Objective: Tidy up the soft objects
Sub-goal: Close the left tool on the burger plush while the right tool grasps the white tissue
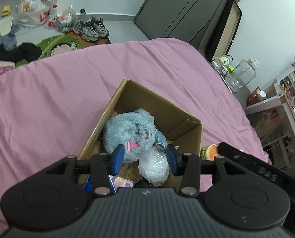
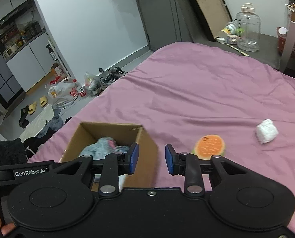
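- Left gripper (image 1: 145, 161), nearest the viewer, hangs over the cardboard box (image 1: 184, 119); its blue pads stand apart with nothing pinched between them, a clear-wrapped white bundle (image 1: 154, 165) lying below the gap inside the box.
- Right gripper (image 2: 151, 159) hovers just beside the box's near wall; its jaws stand parted and empty; no object is between them.
- Done so far, judging by contents: a grey-blue plush toy (image 1: 130, 133) with pink markings fills much of the box, touching the wrapped bundle; something printed, too hidden to identify, lies at the box's near corner.
- Left to do, by the same judgement: a burger-shaped plush (image 2: 210, 144) rests on the sheet just beside the box; a white crumpled wad (image 2: 266, 130) lies farther along the bed, well apart from the box; both appear yet to be collected.
- Surface: a bed under a wrinkled pink sheet (image 2: 197, 91), soft enough that the box may tilt when pressed.
- Room: grey floor strewn with plastic bags (image 2: 63, 94), sneakers (image 1: 91, 27), yellow slippers (image 2: 38, 104); a large clear water jug (image 2: 247, 30) stands on a dark side surface near a leaning dark panel.
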`<state>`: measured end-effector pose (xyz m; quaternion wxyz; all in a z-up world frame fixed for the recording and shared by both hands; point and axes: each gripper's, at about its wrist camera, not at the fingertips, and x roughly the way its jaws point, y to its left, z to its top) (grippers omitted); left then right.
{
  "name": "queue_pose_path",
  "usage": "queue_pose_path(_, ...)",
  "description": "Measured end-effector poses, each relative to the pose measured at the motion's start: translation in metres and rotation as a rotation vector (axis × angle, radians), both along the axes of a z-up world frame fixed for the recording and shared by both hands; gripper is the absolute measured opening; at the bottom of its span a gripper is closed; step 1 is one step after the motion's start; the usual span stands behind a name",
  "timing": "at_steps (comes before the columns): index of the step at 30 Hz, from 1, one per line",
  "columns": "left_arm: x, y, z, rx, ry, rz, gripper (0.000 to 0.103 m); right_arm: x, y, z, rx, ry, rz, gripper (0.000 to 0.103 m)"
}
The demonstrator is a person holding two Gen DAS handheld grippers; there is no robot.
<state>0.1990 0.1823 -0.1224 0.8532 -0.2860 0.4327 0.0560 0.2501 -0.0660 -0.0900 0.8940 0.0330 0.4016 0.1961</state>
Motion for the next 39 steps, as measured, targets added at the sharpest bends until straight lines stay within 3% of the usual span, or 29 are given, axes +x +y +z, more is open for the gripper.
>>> queue_pose_path(4, 0.004, -0.015, 0.006, 0.042, 0.000, -0.028, 0.045, 0.003, -0.023, 0.001, 0.003, -0.006, -0.011, 0.040)
queue_pose_path(17, 0.022, -0.080, 0.029, 0.142, -0.036, -0.112, 0.052, 0.036, -0.103, 0.007, 0.030, -0.007, -0.089, 0.047)
queue_pose_path(20, 0.029, -0.093, 0.034, 0.169, -0.030, -0.115, 0.052, 0.048, -0.120, 0.007, 0.065, -0.002, -0.115, 0.053)
queue_pose_path(26, 0.042, -0.118, 0.038, 0.201, -0.011, -0.099, 0.052, 0.059, -0.156, -0.018, 0.131, 0.005, -0.159, 0.053)
queue_pose_path(39, 0.084, -0.185, 0.023, 0.266, 0.035, -0.147, 0.052, 0.089, -0.197, -0.069, 0.152, 0.080, -0.210, 0.057)
